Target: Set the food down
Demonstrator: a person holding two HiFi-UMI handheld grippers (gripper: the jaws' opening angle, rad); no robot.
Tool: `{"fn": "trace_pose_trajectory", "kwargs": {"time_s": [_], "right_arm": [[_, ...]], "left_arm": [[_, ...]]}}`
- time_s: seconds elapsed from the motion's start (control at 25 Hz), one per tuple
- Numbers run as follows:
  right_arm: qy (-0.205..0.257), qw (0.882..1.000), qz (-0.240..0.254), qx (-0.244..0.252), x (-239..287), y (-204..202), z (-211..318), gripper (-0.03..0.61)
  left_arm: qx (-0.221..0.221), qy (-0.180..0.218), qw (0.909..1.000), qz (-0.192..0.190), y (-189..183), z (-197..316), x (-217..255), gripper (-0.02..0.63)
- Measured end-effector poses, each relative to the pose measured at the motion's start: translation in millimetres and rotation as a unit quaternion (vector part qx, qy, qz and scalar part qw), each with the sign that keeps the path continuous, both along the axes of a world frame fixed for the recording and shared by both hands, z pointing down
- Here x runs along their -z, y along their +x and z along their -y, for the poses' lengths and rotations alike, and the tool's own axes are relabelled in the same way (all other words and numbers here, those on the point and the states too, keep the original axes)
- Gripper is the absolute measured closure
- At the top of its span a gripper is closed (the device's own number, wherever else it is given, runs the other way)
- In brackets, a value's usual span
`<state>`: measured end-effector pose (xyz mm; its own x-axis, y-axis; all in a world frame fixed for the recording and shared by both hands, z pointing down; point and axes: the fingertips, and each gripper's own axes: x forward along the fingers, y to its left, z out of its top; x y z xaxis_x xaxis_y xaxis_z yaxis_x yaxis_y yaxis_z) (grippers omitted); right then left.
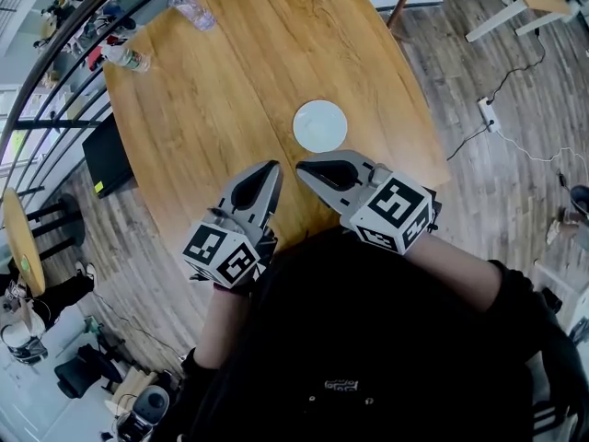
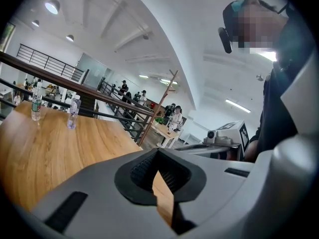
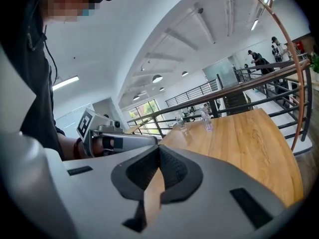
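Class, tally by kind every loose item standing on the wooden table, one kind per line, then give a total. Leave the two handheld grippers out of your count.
white plate: 1
plastic water bottles: 2
Total: 3

One camera overhead, two low on the grippers
The head view looks steeply down on the table (image 1: 212, 109); both gripper views skim low across it, sharing the bottles (image 2: 74, 112) at its far edge.
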<state>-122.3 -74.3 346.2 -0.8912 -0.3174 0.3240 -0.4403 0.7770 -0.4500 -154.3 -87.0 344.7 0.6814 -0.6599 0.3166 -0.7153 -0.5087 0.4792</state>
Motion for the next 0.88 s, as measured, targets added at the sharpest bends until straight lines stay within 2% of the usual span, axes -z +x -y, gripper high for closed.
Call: {"fn": "trace_pose_trajectory", "kwargs": {"time_s": [0.44, 0.88], "right_arm": [[0.013, 1.0, -0.019, 0.006, -6.0, -2.9, -1.6, 0.561], [0.02, 1.0, -0.013, 0.013, -6.2, -10.3, -0.7, 0.563]], "left_arm": [[0.012, 0.014, 0.9997, 0.015, -3.9, -2.2, 6.0, 0.614], [0.02, 0.015, 0.9996, 0.016, 2.1, 1.8, 7.2, 0.614]]}}
